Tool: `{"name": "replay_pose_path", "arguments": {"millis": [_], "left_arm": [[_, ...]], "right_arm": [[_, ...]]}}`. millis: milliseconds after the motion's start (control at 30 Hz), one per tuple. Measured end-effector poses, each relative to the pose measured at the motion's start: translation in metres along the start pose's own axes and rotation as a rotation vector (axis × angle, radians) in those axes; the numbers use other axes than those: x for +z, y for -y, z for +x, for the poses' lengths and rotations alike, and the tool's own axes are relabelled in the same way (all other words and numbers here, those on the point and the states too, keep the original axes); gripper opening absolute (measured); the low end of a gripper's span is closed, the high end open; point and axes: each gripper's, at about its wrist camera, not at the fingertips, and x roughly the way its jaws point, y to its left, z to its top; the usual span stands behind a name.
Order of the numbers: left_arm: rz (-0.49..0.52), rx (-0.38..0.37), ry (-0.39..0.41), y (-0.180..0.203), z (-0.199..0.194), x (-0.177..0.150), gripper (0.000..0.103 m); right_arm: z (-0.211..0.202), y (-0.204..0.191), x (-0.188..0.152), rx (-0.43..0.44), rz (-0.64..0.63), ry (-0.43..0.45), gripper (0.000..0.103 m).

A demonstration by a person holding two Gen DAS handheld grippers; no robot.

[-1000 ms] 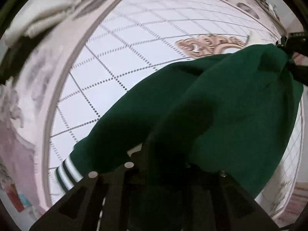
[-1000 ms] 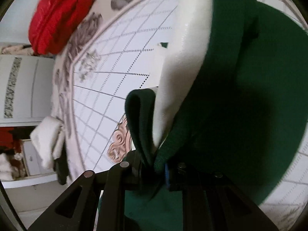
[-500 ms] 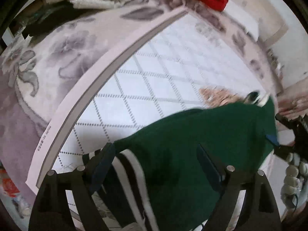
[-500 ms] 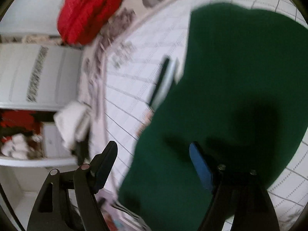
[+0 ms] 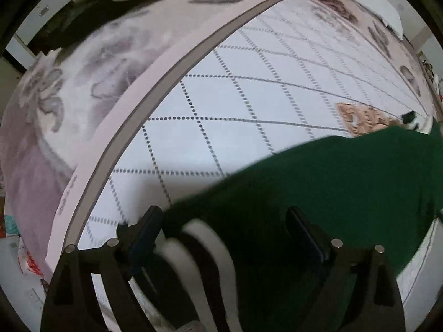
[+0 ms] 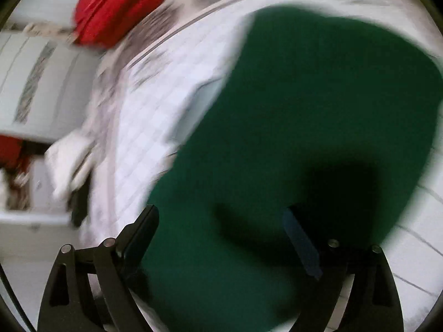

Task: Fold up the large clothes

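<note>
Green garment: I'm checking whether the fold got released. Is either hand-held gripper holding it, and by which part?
Nothing is held. The green garment lies on the bed; both the left hand-held gripper and right hand-held gripper are opening, pads clear of the cloth.

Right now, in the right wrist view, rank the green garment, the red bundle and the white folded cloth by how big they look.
1. Green garment, by far the largest, though it lies nearest the camera.
2. Red bundle, near the top edge.
3. White folded cloth, smallest; it is blurred, so the gap to the red bundle is unsure.
</note>
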Motion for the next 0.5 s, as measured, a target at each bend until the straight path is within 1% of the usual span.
{"name": "replay_pose_path", "arguments": {"millis": [33, 67, 133, 167, 233, 267, 300, 333, 367, 433, 467, 500], "left_arm": [[0.001, -0.005, 0.008, 0.005, -0.009, -0.006, 0.092], [0.003, -0.014, 0.014, 0.009, -0.013, -0.010, 0.092], [0.014, -0.024, 0.017, 0.022, -0.019, -0.017, 0.100], [0.023, -0.027, 0.012, 0.029, -0.018, -0.019, 0.103], [0.042, 0.009, 0.008, 0.047, -0.016, -0.024, 0.103], [0.052, 0.021, 0.006, 0.055, -0.016, -0.027, 0.103], [0.059, 0.018, 0.003, 0.062, -0.016, -0.027, 0.103], [0.064, 0.017, 0.007, 0.068, -0.016, -0.028, 0.103], [0.068, 0.029, 0.018, 0.073, -0.018, -0.030, 0.103], [0.082, 0.042, 0.022, 0.081, -0.019, -0.031, 0.103], [0.088, 0.056, 0.024, 0.083, -0.020, -0.033, 0.103], [0.098, 0.078, 0.030, 0.083, -0.022, -0.035, 0.103]], "right_arm": [[-0.010, 0.025, -0.001, -0.050, 0.052, 0.035, 0.093], [-0.013, 0.051, 0.001, -0.083, 0.112, 0.052, 0.093], [-0.004, 0.087, 0.007, -0.102, 0.175, 0.042, 0.093], [0.010, 0.101, 0.013, -0.094, 0.180, 0.024, 0.093], [0.034, 0.113, 0.022, -0.089, 0.167, -0.010, 0.093], [0.046, 0.117, 0.026, -0.075, 0.173, -0.023, 0.093], [0.055, 0.122, 0.027, -0.049, 0.202, -0.027, 0.093], [0.056, 0.126, 0.027, -0.025, 0.235, -0.004, 0.093], [0.054, 0.130, 0.026, -0.007, 0.260, 0.017, 0.091], [0.049, 0.138, 0.019, 0.004, 0.282, 0.040, 0.070], [0.045, 0.144, 0.014, 0.008, 0.301, 0.048, 0.052], [0.042, 0.152, 0.009, 0.032, 0.329, 0.054, 0.045]]}}
